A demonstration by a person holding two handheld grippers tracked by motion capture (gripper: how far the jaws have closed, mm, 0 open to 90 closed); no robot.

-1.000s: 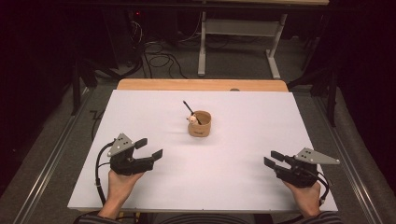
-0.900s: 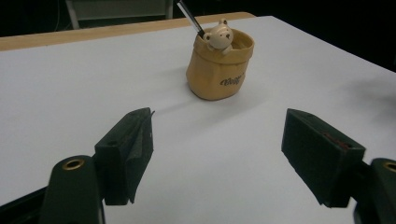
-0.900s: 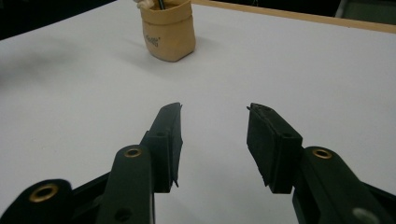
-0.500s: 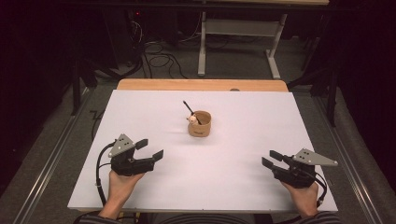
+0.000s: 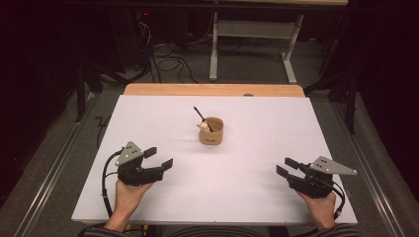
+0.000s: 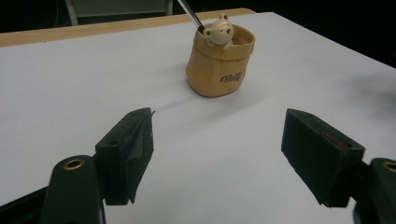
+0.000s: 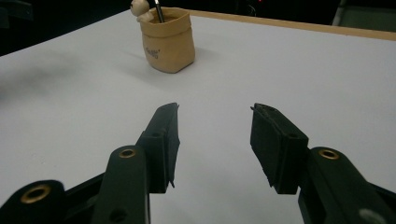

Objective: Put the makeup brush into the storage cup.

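Since the earlier frames: right gripper (image 5: pixel 287 167) has just been opening, jaws spread a little wider than a second ago, nothing between them. Both hands otherwise in the same spots; pouch unmoved.

Right gripper, own view (image 7: pixel 215 122): the two black jaws stand apart, bare white table (image 7: pixel 299 65) showing in the gap. Released, gripping nothing. In the high view it sits near the table's front right corner, held from behind by the right hand (image 5: pixel 322 207), jaws aimed toward the middle of the table.

Left gripper (image 5: pixel 159 157), own view (image 6: pixel 219 140): jaws wide apart (wider than the right pair), only table surface between them. Released, empty. Left hand (image 5: pixel 129 193) holds it near the front left, grey plate on top, cable trailing back off the near edge.

Tan pouch (image 5: pixel 211 131): upright, about mid-table, slightly toward the far side, well apart from both grippers and roughly between their lines of aim. Small bear figure (image 6: pixel 218 31) peeks over its rim; a thin dark stick (image 5: pixel 199 114) leans out of the mouth beside the bear, slanting up and away. Dark lettering on the pouch's side, too small to read surely.

Beyond the white sheet, a wooden strip (image 5: pixel 212 89) runs along the far edge of the table.
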